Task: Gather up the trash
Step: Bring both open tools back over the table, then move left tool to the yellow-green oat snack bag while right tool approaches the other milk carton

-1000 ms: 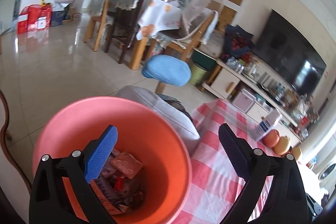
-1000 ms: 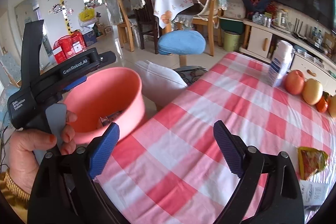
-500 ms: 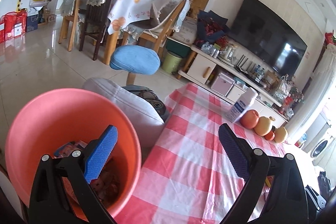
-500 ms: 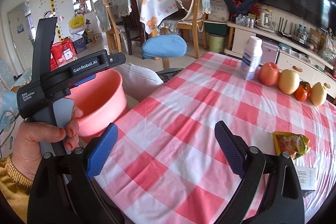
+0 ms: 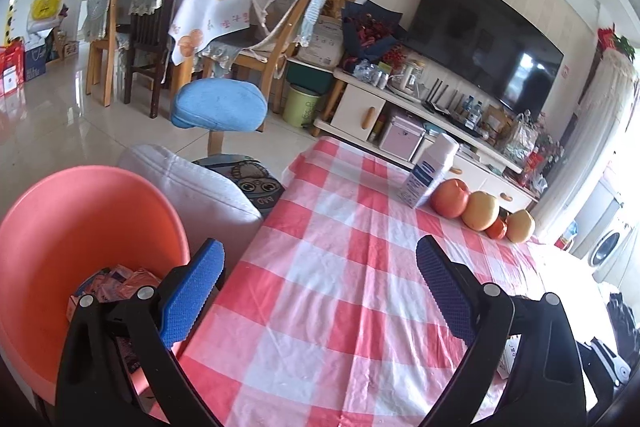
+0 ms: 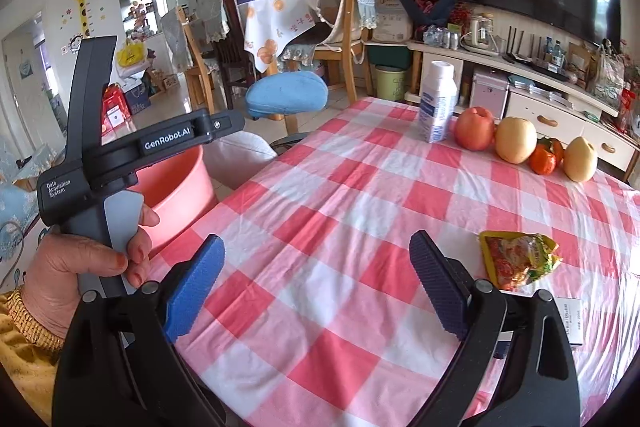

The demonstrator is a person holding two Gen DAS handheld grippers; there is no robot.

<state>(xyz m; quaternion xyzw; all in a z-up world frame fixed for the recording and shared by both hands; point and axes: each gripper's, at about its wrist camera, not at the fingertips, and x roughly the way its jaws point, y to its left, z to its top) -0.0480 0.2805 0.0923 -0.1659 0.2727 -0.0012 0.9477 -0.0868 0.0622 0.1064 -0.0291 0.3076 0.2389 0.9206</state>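
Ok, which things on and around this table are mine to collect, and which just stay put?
For the job:
- snack wrapper
- white card at the table edge, probably
- pink bucket, already holding wrappers
- left gripper and right gripper, both open and empty

Staying put:
- milk carton
- apple
- two pears
- persimmons

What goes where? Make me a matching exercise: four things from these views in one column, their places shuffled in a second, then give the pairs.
Things:
1. snack wrapper
2. milk carton
3. pink bucket
4. blue stool

Places:
A. on the floor beyond the table's far end
B. beside the table's left edge, trash inside
C. lying flat on the checked cloth, just right of the right gripper
D. upright next to the red apple

Pairs: 1-C, 2-D, 3-B, 4-A
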